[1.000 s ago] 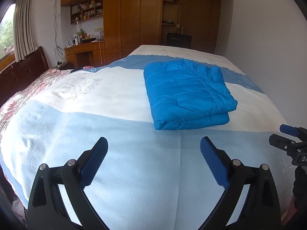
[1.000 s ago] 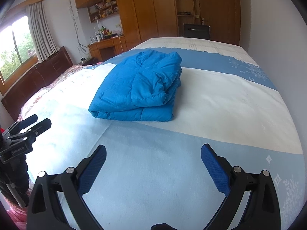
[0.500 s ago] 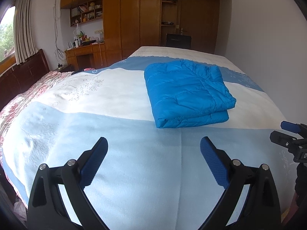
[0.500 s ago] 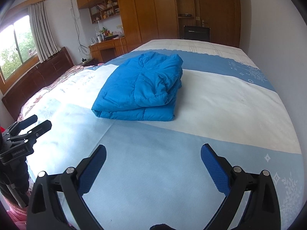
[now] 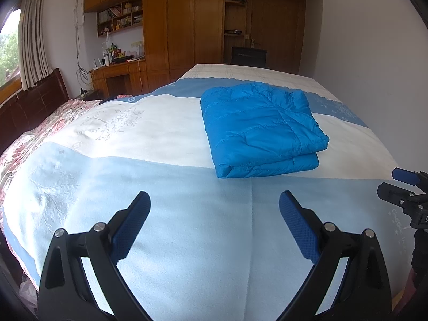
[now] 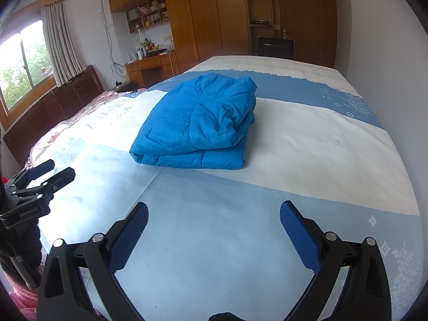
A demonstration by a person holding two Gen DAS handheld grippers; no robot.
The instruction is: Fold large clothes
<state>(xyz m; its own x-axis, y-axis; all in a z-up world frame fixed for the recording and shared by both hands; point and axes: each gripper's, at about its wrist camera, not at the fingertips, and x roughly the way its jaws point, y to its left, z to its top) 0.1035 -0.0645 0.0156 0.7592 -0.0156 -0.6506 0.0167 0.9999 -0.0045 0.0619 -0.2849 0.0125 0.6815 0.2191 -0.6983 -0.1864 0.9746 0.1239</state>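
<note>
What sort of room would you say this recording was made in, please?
Most likely a home bedroom: a large bed holding the folded blue jacket, a wooden wardrobe along the far wall, and a cluttered desk beside a curtained window.

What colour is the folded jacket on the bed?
Bright blue, quilted jacket; clearest in the left wrist view.

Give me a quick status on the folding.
Left gripper and right gripper open, empty, off the jacket. Jacket folded on the bed. Nothing in the way.
</note>
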